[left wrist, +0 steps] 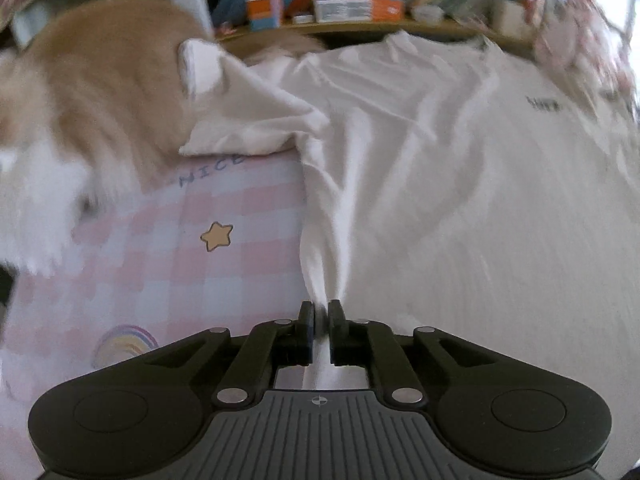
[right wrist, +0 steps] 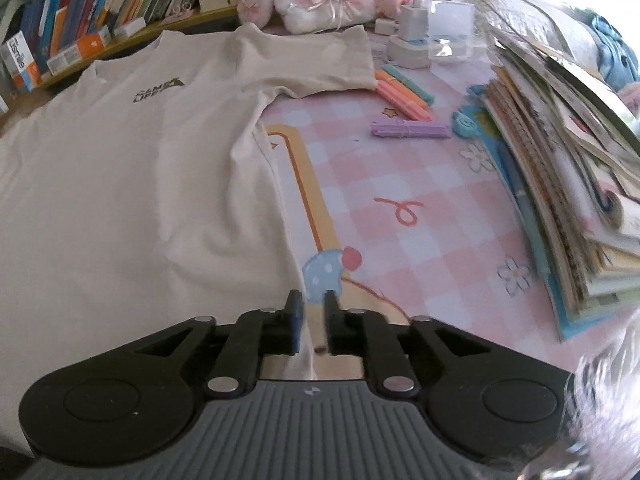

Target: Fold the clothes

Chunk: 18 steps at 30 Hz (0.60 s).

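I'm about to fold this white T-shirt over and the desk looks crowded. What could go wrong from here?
1. The cat lies beside the T-shirt, with the near sleeve resting against it; pulling may snag or disturb it.
2. The right gripper looks only partly closed at the hem, so cloth could slip.
3. The far sleeve touches markers; it may drag them.

White short-sleeve T-shirt [right wrist: 132,184] lies front-up on the pink checked cloth, small dark chest logo w/ lettering showing, neck toward the bookshelf. One sleeve spreads flat near the markers; the other lies crumpled by something furry and tan. Fabric's wrinkled, & one side edge is bunched into a raised ridge [left wrist: 324,264].
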{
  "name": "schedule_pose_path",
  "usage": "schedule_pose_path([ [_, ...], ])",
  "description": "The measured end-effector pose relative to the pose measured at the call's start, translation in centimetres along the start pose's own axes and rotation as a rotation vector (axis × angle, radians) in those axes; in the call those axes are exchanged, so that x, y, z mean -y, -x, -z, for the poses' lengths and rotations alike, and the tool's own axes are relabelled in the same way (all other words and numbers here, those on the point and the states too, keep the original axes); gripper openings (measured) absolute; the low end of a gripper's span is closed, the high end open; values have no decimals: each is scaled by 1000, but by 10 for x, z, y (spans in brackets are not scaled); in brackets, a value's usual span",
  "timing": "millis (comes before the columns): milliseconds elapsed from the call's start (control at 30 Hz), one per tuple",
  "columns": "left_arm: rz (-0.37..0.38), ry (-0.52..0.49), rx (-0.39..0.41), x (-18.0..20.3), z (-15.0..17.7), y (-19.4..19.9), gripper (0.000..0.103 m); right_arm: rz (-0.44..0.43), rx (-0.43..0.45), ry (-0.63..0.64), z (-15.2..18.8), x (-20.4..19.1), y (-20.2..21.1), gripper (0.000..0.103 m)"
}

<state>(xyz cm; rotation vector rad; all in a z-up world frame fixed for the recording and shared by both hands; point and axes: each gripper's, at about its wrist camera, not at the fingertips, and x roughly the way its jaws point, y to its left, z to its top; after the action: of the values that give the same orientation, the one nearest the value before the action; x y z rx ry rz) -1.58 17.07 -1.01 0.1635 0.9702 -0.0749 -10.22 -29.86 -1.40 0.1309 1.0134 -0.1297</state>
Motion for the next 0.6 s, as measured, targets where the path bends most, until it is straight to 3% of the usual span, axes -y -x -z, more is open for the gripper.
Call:
schedule_pose_path([
  [100, 17, -85, 52, 15, 5, 19, 37, -3, -25, 6, 11, 2, 16, 34],
  [133, 33, -103, 70, 20, 9, 24, 48, -12, -45, -2, 16, 3, 20, 36],
  [167, 47, -118, 84, 25, 12, 29, 52, -20, -66, -14, 20, 4, 23, 37],
  [300, 92, -149, 61, 39, 23, 28, 52, -70, -129, -125, 36, 4, 30, 43],
  [533, 122, -155, 28, 42, 34, 22, 52, -21, -190, -171, 50, 20, 38, 44],
  [600, 118, -145, 23, 38, 37, 22, 52, -6, -207, -182, 53, 25, 41, 16],
])
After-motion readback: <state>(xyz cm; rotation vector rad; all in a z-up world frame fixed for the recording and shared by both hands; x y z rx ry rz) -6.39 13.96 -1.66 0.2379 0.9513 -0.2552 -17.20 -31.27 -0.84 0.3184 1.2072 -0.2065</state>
